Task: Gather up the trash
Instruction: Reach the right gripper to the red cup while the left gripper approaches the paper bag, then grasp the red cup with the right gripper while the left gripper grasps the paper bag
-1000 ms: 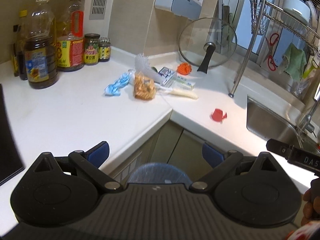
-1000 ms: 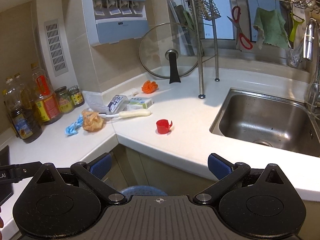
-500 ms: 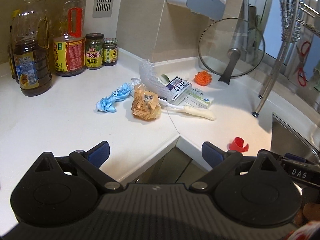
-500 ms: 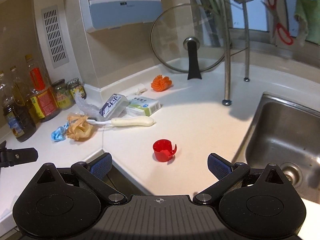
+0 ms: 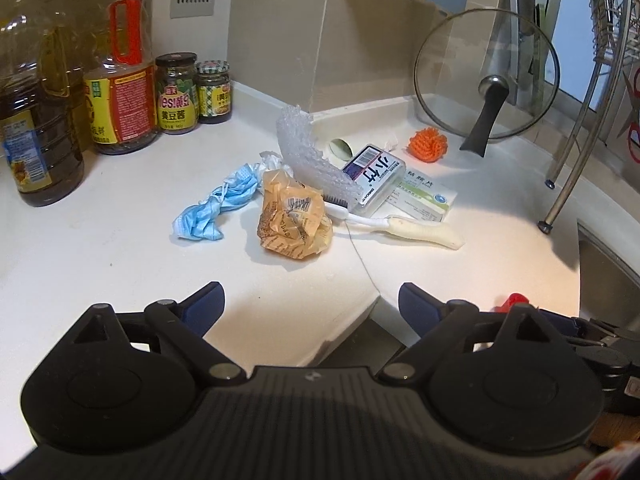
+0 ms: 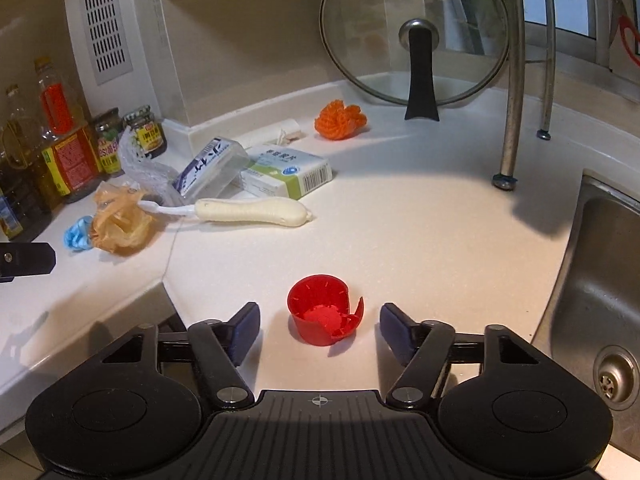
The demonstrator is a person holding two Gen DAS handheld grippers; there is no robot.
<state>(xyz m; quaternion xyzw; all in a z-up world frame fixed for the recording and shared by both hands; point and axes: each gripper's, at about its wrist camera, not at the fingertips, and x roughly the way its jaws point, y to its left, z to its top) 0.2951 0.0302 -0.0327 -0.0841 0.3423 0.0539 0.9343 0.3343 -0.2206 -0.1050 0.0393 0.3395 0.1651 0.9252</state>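
Note:
A broken red plastic cup (image 6: 322, 316) stands on the white counter (image 6: 420, 240), right between the open fingers of my right gripper (image 6: 320, 328). A pile of trash lies in the counter corner: a crumpled orange wrapper (image 5: 294, 220), a blue face mask (image 5: 216, 208), bubble wrap (image 5: 310, 160), a clear box (image 5: 374, 178), a green-white carton (image 5: 426, 198) and a white-handled brush (image 5: 404, 230). My left gripper (image 5: 310, 306) is open and empty, hovering at the counter's front edge, short of the orange wrapper.
Oil bottles (image 5: 120, 76) and jars (image 5: 176, 92) stand at the back left. A glass lid (image 6: 416, 36) leans on the wall, an orange scrubber (image 6: 340, 118) near it. A steel sink (image 6: 600, 280) is at the right, with rack legs (image 6: 512, 120) behind.
Both grippers moved forward over the counter. The right one closed in until the red cup sits between its fingers. The left one came nearer the trash pile.

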